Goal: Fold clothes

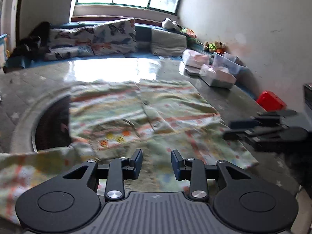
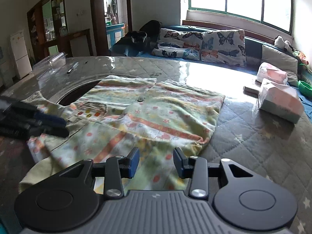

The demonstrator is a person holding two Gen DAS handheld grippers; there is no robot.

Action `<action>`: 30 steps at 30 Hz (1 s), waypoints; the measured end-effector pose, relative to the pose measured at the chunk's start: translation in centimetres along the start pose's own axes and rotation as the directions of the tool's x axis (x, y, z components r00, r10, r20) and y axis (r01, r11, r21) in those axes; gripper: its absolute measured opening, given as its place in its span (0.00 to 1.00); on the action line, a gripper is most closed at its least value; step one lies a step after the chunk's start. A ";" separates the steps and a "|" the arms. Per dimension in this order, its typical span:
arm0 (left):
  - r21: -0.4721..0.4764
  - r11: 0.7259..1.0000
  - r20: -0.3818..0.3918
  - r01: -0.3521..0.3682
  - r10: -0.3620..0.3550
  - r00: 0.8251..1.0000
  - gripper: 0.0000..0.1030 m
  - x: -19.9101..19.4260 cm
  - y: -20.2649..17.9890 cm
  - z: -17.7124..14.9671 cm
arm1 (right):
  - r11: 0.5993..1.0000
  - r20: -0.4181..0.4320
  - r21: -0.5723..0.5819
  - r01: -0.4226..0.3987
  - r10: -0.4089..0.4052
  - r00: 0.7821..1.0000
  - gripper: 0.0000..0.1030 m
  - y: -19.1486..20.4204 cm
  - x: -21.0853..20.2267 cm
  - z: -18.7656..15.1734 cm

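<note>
A pale green buttoned shirt with orange stripes and small prints (image 1: 148, 117) (image 2: 148, 117) lies spread on the quilted grey table cover (image 1: 230, 97) (image 2: 243, 136). Its far sides look folded inward, and a sleeve trails at the near left. My left gripper (image 1: 157, 163) hovers open over the shirt's near edge, nothing between its blue pads. My right gripper (image 2: 157, 162) is open too, above the near hem. Each gripper shows in the other view: the right one (image 1: 263, 130) at the shirt's right edge, the left one (image 2: 35, 122) at its left edge.
A dark round opening (image 1: 52, 124) (image 2: 78, 93) in the table lies under the shirt's left side. Wrapped boxes (image 1: 216, 74) (image 2: 278, 101) sit at the right. A clear container (image 2: 52, 62) and a pen (image 2: 72, 67) lie far left. Butterfly cushions (image 2: 212, 44) line a blue bench behind. A red object (image 1: 271, 100) is beside the table.
</note>
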State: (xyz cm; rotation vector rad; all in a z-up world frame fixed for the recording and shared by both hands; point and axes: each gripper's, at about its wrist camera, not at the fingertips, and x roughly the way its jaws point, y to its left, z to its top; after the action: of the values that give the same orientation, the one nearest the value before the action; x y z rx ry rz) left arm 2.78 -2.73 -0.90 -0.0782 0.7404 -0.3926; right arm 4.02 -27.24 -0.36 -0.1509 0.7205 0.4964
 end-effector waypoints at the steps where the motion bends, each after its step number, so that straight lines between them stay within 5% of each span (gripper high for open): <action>1: -0.002 1.000 -0.010 0.004 -0.004 1.000 0.34 0.3 -0.1 -0.2 | 1.000 -0.007 0.005 0.002 -0.002 1.000 0.37 -0.2 0.5 0.0; 9: -0.019 1.000 -0.035 -0.017 0.016 0.999 0.35 0.6 0.7 -1.6 | 1.000 -0.032 -0.010 0.007 -0.007 0.999 0.37 0.2 1.1 -0.5; 20: -0.124 0.981 0.019 -0.151 0.155 0.988 0.54 -3.5 4.4 -2.5 | 0.979 -0.025 -0.129 -0.161 0.159 0.987 0.37 6.8 0.1 -0.3; 25: -0.213 0.945 0.037 -0.247 0.260 0.965 0.60 -6.2 7.4 -3.2 | 0.966 -0.070 -0.186 -0.177 0.167 0.983 0.37 9.2 1.4 -0.8; 30: -0.298 0.888 0.045 -0.351 0.380 0.924 0.63 -8.8 10.7 -4.2 | 0.959 -0.044 -0.204 -0.196 0.191 0.981 0.38 10.3 1.3 0.3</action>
State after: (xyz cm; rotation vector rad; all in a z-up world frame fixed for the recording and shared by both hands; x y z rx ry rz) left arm -2.50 10.69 -0.59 -0.2254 0.6881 0.0830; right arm 0.04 -17.64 -0.64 -0.2837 0.7098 0.7588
